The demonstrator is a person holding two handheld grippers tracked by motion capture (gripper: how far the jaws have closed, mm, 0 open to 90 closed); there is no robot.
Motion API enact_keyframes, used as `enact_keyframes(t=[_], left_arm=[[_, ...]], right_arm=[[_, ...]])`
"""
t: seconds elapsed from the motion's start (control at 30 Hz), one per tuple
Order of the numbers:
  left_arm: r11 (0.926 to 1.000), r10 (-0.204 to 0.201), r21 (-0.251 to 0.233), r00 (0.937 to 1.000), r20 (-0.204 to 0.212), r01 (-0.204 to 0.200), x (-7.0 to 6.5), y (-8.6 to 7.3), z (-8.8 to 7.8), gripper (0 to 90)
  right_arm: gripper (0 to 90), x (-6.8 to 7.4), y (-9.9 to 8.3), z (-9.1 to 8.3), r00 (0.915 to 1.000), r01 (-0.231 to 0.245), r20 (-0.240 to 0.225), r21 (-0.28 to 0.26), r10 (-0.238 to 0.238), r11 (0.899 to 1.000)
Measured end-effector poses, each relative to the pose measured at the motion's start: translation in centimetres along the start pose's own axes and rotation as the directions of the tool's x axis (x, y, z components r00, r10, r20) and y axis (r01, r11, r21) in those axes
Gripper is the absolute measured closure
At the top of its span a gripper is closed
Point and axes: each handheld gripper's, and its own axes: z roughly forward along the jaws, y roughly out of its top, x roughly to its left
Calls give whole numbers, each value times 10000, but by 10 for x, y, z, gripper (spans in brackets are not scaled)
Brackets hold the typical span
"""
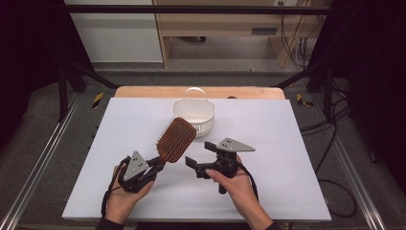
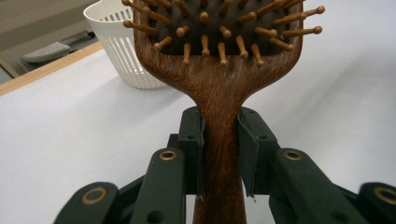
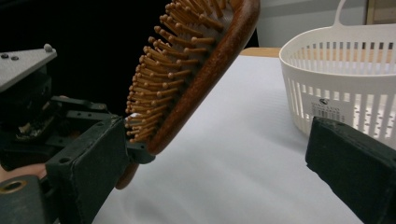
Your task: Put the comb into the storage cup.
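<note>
A brown wooden paddle hairbrush is held off the white table, tilted up and to the right, bristles facing the person. My left gripper is shut on its handle. In the left gripper view both pads press the sides of the hairbrush at its neck, where the left gripper clamps it. My right gripper stands open just right of the brush head, with nothing in it. The right gripper view has the hairbrush above the left jaw of my wide-open right gripper.
A white slotted plastic basket with a loop handle stands at the back middle of the white table, just behind the brush. The basket is close on the right in the right gripper view. Metal frame rails run along both sides.
</note>
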Motion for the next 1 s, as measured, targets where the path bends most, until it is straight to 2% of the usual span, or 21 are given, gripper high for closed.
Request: enact_keyframes(t=[0.47,0.77,1.0], left_arm=[[9987,363,-348,9993,-65,-365,-8,4,-1,723],[9973,539,-502,9985,-47,-541,-11,5,-2,722],[9969,572,-542,9984,-34,-573,-12,5,-2,722]], right_arm=[[89,9,18,15,9996,-93,-250,-220,87,9997],[173,7,32,19,9968,-686,-441,-470,665,9965],[231,9,40,20,9940,-841,-742,-483,804,9953]])
